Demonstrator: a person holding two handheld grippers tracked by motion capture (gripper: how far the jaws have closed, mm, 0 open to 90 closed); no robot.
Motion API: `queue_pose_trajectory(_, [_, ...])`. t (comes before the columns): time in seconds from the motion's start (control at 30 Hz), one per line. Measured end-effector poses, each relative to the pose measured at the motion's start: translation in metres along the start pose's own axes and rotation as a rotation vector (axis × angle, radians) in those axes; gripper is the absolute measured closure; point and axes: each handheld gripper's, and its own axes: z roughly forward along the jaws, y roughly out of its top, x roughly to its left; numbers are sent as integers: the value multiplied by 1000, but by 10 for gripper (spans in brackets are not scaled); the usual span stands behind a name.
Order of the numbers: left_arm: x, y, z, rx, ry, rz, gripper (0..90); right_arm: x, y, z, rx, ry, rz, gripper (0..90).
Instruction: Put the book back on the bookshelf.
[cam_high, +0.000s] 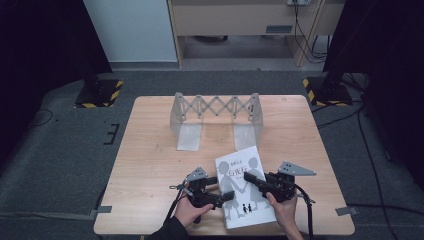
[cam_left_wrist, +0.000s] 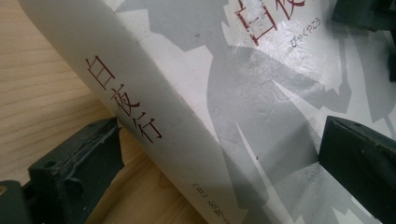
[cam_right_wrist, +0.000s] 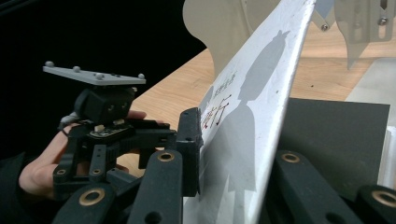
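- A white book (cam_high: 244, 192) lies at the near edge of the tabletop (cam_high: 150, 165), just right of centre, with its front cover up and its spine toward the left.
- The left gripper (cam_high: 226, 196) sits at the book's left side. In the left gripper view its jaws stand open, one low on the wood beside the spine (cam_left_wrist: 154, 126), the other over the cover; they straddle that edge without pinching it yet.
- The right gripper (cam_high: 248, 178) reaches in from the right. In the right gripper view the front cover (cam_right_wrist: 252, 135) stands on edge between its jaws, which look closed on it, so the cover seems partly lifted.
- At the far side of the tabletop stands an expanding metal book rack (cam_high: 216, 120), with nothing in it, well apart from the book.
- My reading: the work is at its start. The book is being taken hold of, one side gripped, the other only bracketed.
- Left to do, I judge: close the left jaws on the spine, raise the book upright, carry it to the far side and stand it in the rack.
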Motion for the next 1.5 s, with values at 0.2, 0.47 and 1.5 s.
queue_pose_trajectory(0.2, [3, -2, 3, 13, -61, -34, 0, 0, 2, 0, 14, 20, -7, 726])
queue_pose_trajectory(0.47, [10, -5, 9, 81, -22, -103, 5, -14, -3, 10, 109, -79, 39, 622])
queue_pose_trajectory(1.5, [7, -9, 13, 78, 34, -78, 63, -44, -22, 13, 325, -196, 93, 228])
